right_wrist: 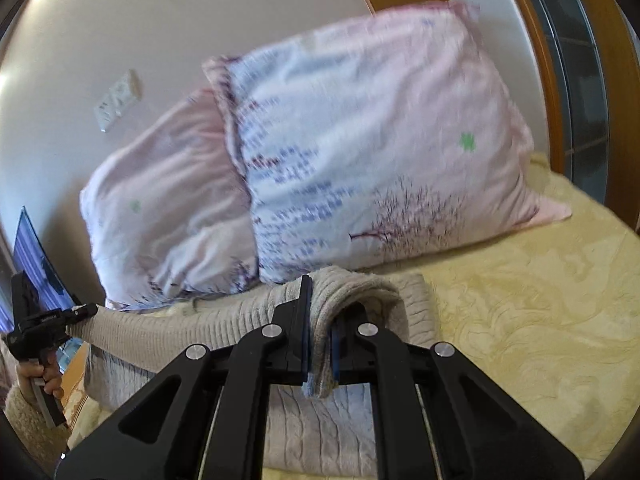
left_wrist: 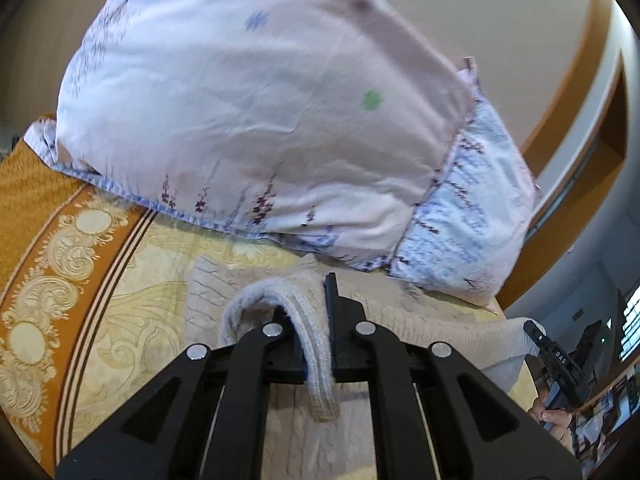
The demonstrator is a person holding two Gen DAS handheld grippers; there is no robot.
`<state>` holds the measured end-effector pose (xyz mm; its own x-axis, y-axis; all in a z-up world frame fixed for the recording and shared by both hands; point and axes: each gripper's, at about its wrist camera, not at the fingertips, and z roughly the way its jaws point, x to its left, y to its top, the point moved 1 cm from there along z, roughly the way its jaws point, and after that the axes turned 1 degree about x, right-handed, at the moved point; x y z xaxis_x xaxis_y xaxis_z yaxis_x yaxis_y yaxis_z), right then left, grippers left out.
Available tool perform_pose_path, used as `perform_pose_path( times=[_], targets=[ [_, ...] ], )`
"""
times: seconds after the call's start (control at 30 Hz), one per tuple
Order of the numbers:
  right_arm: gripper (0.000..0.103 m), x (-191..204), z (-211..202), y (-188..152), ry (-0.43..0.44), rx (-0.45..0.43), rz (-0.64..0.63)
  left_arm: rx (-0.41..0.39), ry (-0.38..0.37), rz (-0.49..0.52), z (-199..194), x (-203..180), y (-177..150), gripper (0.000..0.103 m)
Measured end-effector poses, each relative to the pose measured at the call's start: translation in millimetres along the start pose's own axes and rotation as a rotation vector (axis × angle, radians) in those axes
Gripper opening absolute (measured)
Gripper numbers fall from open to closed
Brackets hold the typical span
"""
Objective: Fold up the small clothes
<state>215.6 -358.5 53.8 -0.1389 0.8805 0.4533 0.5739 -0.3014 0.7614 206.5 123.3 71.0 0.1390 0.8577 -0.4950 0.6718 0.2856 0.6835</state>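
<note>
A beige knit sweater (left_wrist: 440, 328) lies on the bed, its upper edge lifted and stretched between both grippers. In the left wrist view my left gripper (left_wrist: 310, 300) is shut on a ribbed fold of that edge, which loops over one finger. At the right the right gripper (left_wrist: 538, 332) pinches the sweater's far end, held by a hand (left_wrist: 554, 416). In the right wrist view my right gripper (right_wrist: 324, 304) is shut on the sweater (right_wrist: 192, 328). The left gripper (right_wrist: 86, 311) grips the other end at the far left, held by a hand (right_wrist: 40, 376).
Two pale floral pillows (right_wrist: 380, 140) (right_wrist: 168, 200) lean on the wall just behind the sweater; one pillow (left_wrist: 260, 100) fills the left wrist view. A cream patterned bedspread (right_wrist: 520, 320) with an orange border (left_wrist: 40, 200) covers the bed. A wooden frame (right_wrist: 540, 60) stands at the right.
</note>
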Motion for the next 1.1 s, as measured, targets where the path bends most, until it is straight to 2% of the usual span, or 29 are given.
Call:
perform_pose_path(
  times=[0.17,0.33,0.37,0.43,0.47,0.5,0.53,0.57,0.6,0.67,0.77,0.83,0.9,0.97,1.03,1.07,1.1],
  targets=[
    [0.008,-11,47,3,-0.049,0.085,0.035,0.064,0.023,-0.055,42,17,9,0.006],
    [0.008,-23,89,-1,-0.089,0.203,0.093,0.149,0.049,-0.187,82,42,5,0.008],
    [0.012,-24,94,-1,-0.095,0.221,0.099,0.156,0.050,-0.212,86,46,3,0.008],
    [0.029,-25,100,1,-0.090,0.254,0.112,0.173,0.042,-0.246,91,51,2,0.009],
    [0.044,-25,98,3,-0.086,0.247,0.120,0.175,0.040,-0.255,89,52,2,0.012],
    [0.059,-25,92,7,-0.081,0.221,0.128,0.168,0.036,-0.257,86,51,3,0.022],
    [0.065,-25,81,13,-0.074,0.170,0.136,0.148,0.038,-0.250,79,49,5,0.031],
    [0.069,-24,69,17,-0.061,0.128,0.139,0.117,0.049,-0.240,69,48,7,0.047],
    [0.069,-23,61,21,-0.053,0.106,0.139,0.087,0.059,-0.233,60,48,10,0.055],
    [0.069,-26,38,24,-0.051,0.066,0.140,0.040,0.074,-0.205,38,48,15,0.056],
    [0.069,-34,14,20,-0.061,0.059,0.138,0.020,0.085,-0.153,9,48,12,0.056],
    [0.064,-40,4,12,-0.068,0.071,0.131,0.030,0.092,-0.111,-4,48,3,0.056],
    [0.053,-47,2,4,-0.080,0.100,0.119,0.054,0.100,-0.066,-14,47,-9,0.056],
    [0.050,-52,2,-6,-0.080,0.140,0.113,0.070,0.101,-0.036,-17,45,-18,0.056],
    [0.045,-55,5,-16,-0.089,0.179,0.100,0.089,0.109,0.005,-18,40,-29,0.052],
    [0.039,-56,6,-21,-0.096,0.198,0.094,0.100,0.118,0.022,-18,39,-33,0.046],
    [0.038,-57,7,-24,-0.099,0.208,0.094,0.111,0.127,0.036,-17,38,-37,0.044]
  ],
)
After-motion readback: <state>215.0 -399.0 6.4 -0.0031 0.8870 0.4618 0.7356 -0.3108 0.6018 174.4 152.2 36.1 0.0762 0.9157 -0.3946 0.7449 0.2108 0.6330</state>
